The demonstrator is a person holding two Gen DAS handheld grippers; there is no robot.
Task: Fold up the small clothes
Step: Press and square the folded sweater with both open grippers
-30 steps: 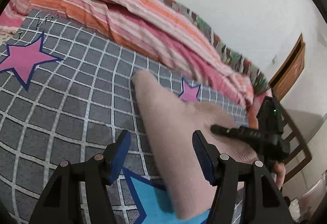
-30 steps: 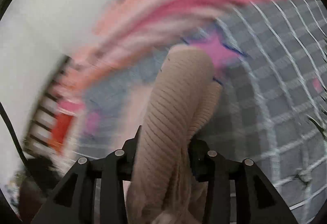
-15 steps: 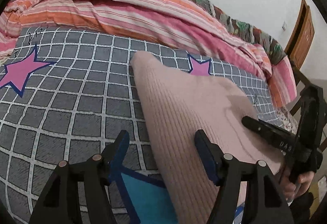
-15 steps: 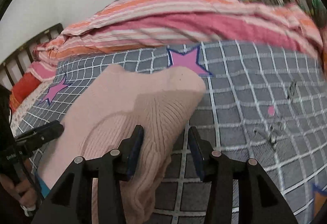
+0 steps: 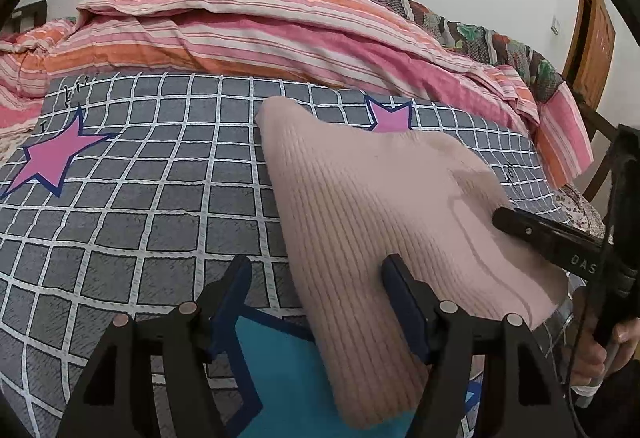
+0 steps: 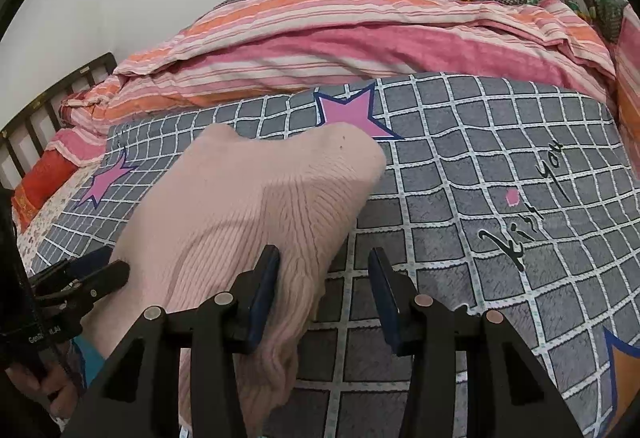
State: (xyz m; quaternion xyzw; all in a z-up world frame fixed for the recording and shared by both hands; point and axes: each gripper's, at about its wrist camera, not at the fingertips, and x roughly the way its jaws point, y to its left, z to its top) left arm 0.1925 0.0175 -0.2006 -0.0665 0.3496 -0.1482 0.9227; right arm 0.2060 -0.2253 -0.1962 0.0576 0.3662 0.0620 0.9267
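A pale pink ribbed knit garment (image 5: 372, 222) lies folded on the grey checked bedsheet (image 5: 152, 198); it also shows in the right wrist view (image 6: 240, 214). My left gripper (image 5: 316, 298) is open over the garment's left edge, with its right finger resting on the knit. My right gripper (image 6: 324, 290) is open at the garment's right edge, with the knit lying under and against its left finger. The right gripper's fingers (image 5: 536, 234) rest on the garment's right side in the left wrist view.
A pink and orange striped duvet (image 5: 280, 34) is heaped along the back of the bed. The sheet carries pink stars (image 5: 56, 158) and a blue star (image 5: 288, 366). A wooden headboard (image 6: 48, 102) and a wooden door (image 5: 592, 38) flank the bed.
My right gripper has opened and let go of the garment, which it held lifted a second ago. The garment now lies spread flat on the sheet. My left gripper stayed open.
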